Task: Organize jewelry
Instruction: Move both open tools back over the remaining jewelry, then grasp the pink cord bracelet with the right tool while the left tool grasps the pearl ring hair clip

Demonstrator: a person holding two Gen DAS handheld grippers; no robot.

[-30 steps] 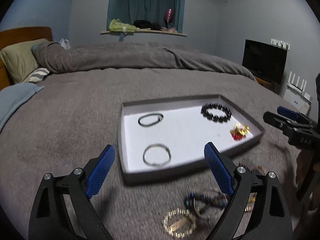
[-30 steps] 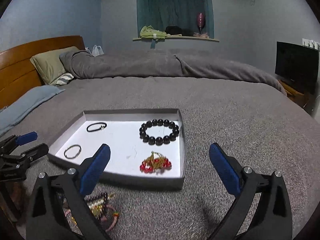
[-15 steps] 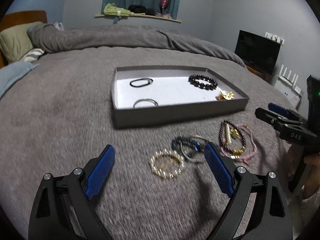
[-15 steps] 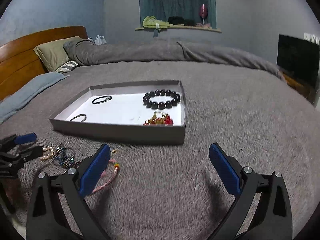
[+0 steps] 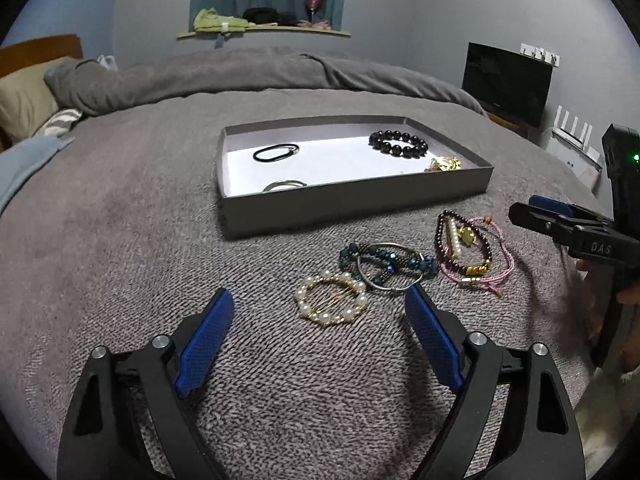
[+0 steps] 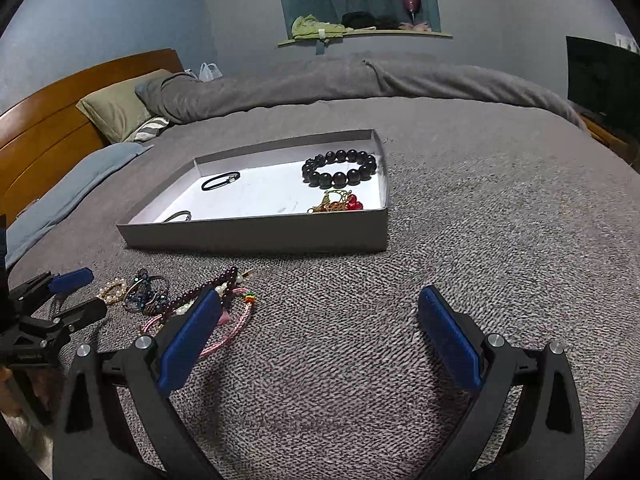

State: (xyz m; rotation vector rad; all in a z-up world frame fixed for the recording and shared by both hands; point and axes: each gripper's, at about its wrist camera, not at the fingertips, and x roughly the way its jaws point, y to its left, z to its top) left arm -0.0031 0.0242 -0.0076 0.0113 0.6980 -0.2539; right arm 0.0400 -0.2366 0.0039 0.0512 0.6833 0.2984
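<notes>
both grippers had dropped back from over the tray [image 5: 356,200] toward the near loose bracelets [image 5: 400,268], the left gripper [image 5: 316,312] narrowing slightly yet apart and empty, the right gripper [image 6: 320,308] apart too; four pieces sat stored, several remained.

A rough, woven grey blanket [image 5: 120,240] was seen beneath a matt cardboard tray [image 5: 352,204]. Glossy black beads [image 5: 398,143], pearly beads [image 5: 332,304] and a polished wooden headboard [image 6: 48,136] were shown.
</notes>
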